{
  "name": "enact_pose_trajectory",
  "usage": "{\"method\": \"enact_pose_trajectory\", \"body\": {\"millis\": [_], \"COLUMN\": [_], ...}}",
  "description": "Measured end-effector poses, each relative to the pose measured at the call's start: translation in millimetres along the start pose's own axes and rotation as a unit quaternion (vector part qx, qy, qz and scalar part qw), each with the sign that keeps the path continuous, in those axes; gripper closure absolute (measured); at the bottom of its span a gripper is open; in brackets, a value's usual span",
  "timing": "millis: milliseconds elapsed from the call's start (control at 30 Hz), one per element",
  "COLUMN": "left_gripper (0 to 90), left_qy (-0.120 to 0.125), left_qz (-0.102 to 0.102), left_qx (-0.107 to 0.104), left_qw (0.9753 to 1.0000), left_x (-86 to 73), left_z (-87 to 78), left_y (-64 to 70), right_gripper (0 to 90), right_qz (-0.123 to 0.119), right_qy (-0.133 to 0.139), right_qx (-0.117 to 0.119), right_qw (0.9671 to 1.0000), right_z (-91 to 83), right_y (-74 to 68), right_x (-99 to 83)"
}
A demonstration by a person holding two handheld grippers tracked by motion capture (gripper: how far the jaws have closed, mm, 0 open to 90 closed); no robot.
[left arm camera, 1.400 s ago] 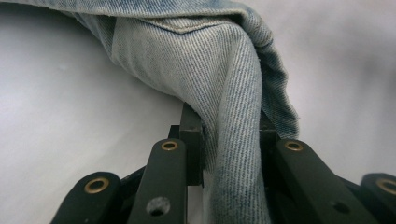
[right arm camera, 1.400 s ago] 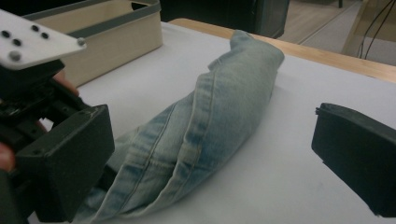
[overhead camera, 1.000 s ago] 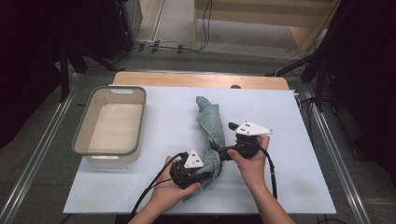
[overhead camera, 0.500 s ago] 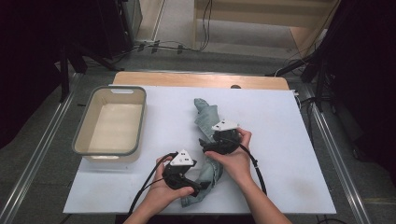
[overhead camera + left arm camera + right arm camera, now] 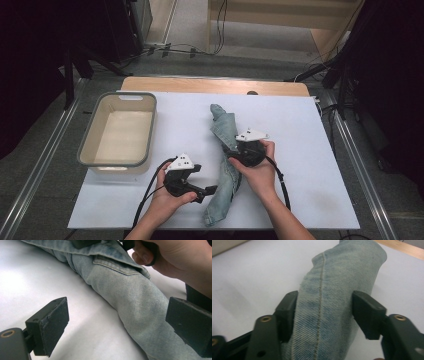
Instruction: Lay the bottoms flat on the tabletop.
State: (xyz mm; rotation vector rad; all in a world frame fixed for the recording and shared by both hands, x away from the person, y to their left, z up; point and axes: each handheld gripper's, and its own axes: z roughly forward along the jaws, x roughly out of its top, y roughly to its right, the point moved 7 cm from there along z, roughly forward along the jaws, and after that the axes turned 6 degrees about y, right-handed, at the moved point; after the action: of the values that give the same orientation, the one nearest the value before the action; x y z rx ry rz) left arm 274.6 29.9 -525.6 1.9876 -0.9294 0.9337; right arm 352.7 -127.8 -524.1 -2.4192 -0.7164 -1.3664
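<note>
Bright overhead light on the white table (image 5: 310,150), dark surroundings; near tool parts blurred, soft shadows

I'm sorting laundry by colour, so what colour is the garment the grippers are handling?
Faded light blue denim jeans, seen best in the right gripper view.
</note>
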Motion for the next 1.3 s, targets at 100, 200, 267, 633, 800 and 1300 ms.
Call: {"method": "enact_pose_trajectory", "body": {"millis": [100, 200, 267, 633, 800, 1300], "left_gripper": [3.7, 3.8, 3.8, 3.7, 4.9, 11.7], "left_qy": [0.002, 0.004, 0.005, 0.01, 0.007, -0.036], "left_qz": [0.0, 0.0, 0.0, 0.007, 0.014, 0.019], "left_qx": [0.002, 0.003, 0.003, -0.003, -0.003, 0.034], "left_qw": [1.0, 1.0, 1.0, 0.9999, 0.9999, 0.9986], "left_x": [3.4, 5.9, 7.3, 15.5, 21.3, 8.8], "left_z": [0.7, 1.8, 2.9, 23.2, 36.5, 61.3], "left_y": [-0.2, 0.2, 0.3, 10.9, 15.9, 7.5], "right_gripper": [58.9, 71.0, 75.7, 84.0, 84.6, 85.1], "right_qz": [0.003, 0.006, 0.005, 0.036, 0.047, 0.079], "right_qy": [0.011, 0.02, 0.02, 0.026, 0.025, 0.003], "right_qx": [0.021, 0.044, 0.048, 0.047, 0.04, 0.023], "right_qw": [0.9997, 0.9988, 0.9986, 0.9979, 0.9978, 0.9966], "right_z": [-5.9, -10.8, -13.0, -26.0, -33.3, -51.4], "right_y": [1.2, 3.4, 5.4, 26.4, 36.4, 53.1], "right_x": [2.2, 3.7, 3.5, -9.6, -20.2, -70.2]}}
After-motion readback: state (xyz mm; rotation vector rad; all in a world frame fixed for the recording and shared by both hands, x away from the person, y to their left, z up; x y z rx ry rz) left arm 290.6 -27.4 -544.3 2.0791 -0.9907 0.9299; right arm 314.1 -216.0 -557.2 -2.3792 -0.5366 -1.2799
